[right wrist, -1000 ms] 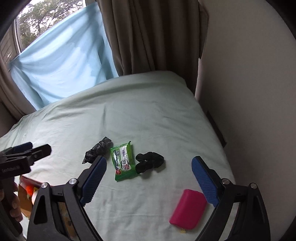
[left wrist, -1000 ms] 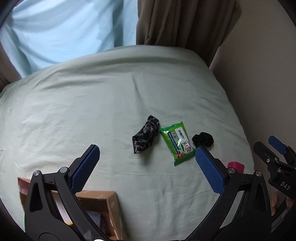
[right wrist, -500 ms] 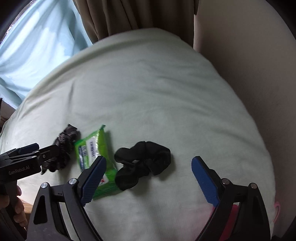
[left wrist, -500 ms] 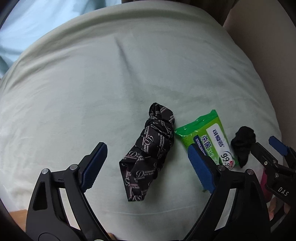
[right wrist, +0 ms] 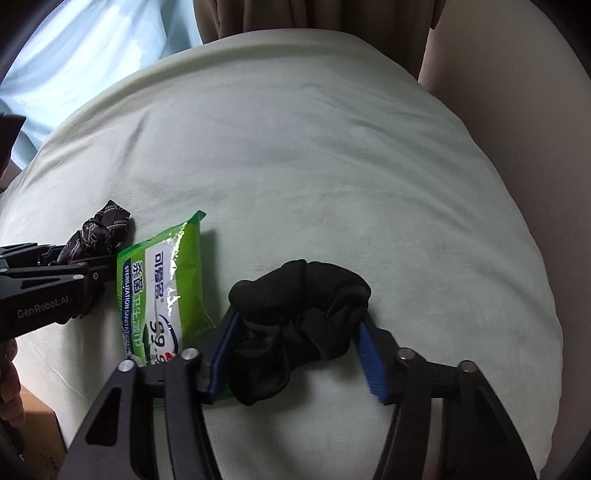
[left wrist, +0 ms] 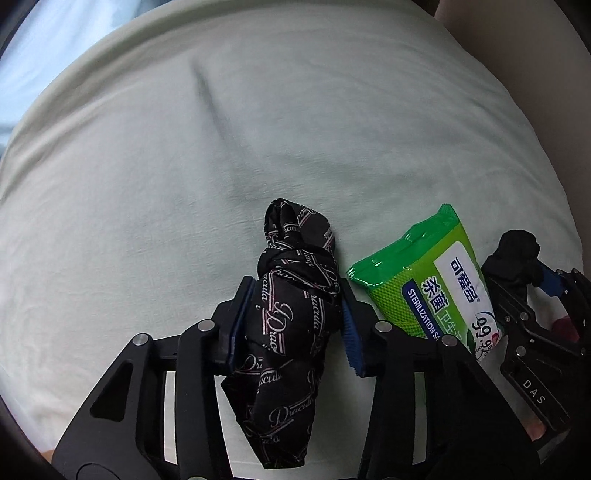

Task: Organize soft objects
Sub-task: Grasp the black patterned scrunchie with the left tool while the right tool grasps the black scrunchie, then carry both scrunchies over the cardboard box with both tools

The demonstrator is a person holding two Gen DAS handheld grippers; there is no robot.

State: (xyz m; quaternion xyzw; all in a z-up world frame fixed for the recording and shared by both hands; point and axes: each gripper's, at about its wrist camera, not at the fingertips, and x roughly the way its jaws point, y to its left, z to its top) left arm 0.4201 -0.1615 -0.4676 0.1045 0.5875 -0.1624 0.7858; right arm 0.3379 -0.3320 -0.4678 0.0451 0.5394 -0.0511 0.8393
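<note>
A black patterned cloth roll [left wrist: 291, 317] lies on the pale green bed [left wrist: 258, 129]. My left gripper [left wrist: 291, 325] is shut on its middle, blue pads pressing both sides. A black scrunchie [right wrist: 299, 317] lies to the right of a green wet-wipes pack [right wrist: 162, 280]. My right gripper [right wrist: 295, 350] straddles the scrunchie, its pads touching both sides. The wipes pack [left wrist: 432, 288] lies between the two soft things. The cloth roll [right wrist: 99, 232] and the left gripper [right wrist: 48, 280] show at the left of the right wrist view; the scrunchie [left wrist: 517, 254] shows at the right of the left wrist view.
A cardboard box [right wrist: 37, 443] sits below the bed's near-left edge. Brown curtains [right wrist: 314, 18] and a light blue sheet [right wrist: 92, 48] hang behind the bed. A beige wall [right wrist: 535, 110] runs along the right side. A pink object [left wrist: 565, 326] peeks behind the right gripper.
Both grippers have dropped to the bed and closed: the left on the patterned cloth roll, the right around the black scrunchie.
</note>
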